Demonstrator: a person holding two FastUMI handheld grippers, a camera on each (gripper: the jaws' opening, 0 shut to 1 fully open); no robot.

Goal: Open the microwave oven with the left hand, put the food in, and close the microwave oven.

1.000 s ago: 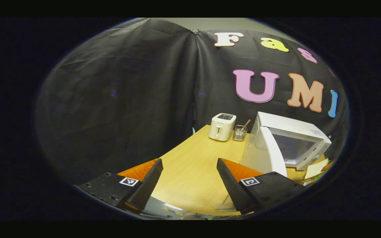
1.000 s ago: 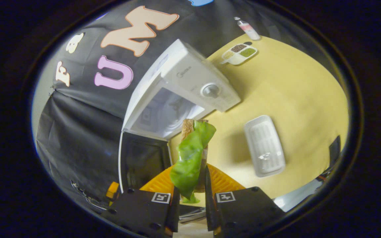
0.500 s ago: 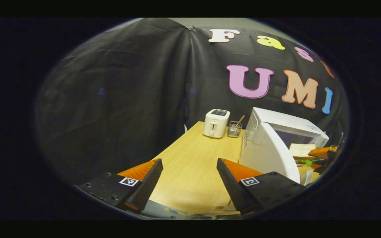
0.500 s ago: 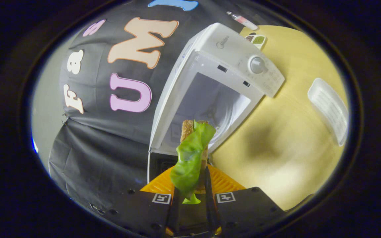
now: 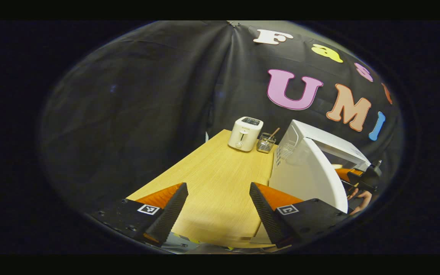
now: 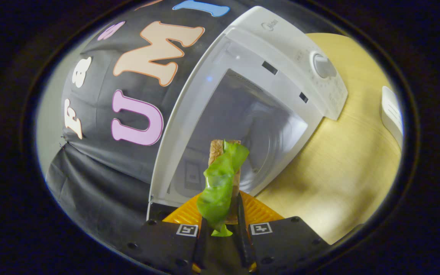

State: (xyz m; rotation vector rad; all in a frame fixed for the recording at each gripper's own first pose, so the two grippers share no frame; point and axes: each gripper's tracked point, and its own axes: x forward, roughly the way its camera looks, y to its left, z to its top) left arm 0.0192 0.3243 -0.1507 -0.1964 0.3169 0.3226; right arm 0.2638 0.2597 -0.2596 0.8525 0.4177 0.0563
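The white microwave oven (image 6: 281, 49) stands open on the wooden table (image 6: 357, 160), its cavity (image 6: 243, 133) facing my right gripper. That right gripper (image 6: 222, 225) is shut on a sandwich (image 6: 220, 179) with a green lettuce leaf hanging out, held at the mouth of the cavity. In the left gripper view the microwave (image 5: 319, 141) sits at the right with its white door (image 5: 308, 179) swung out toward me. My left gripper (image 5: 218, 214) hangs open over the table (image 5: 212, 183), left of the door, holding nothing. The other gripper (image 5: 361, 177) and a hand show past the door's edge.
A white toaster (image 5: 245, 133) and a small wire holder with utensils (image 5: 266, 143) stand at the back of the table near the booth wall. A white tray (image 6: 392, 114) lies on the table to the right of the microwave.
My right gripper has carried the sandwich closer, from in front of the microwave to the cavity opening. The left gripper has drifted slightly and stays open.
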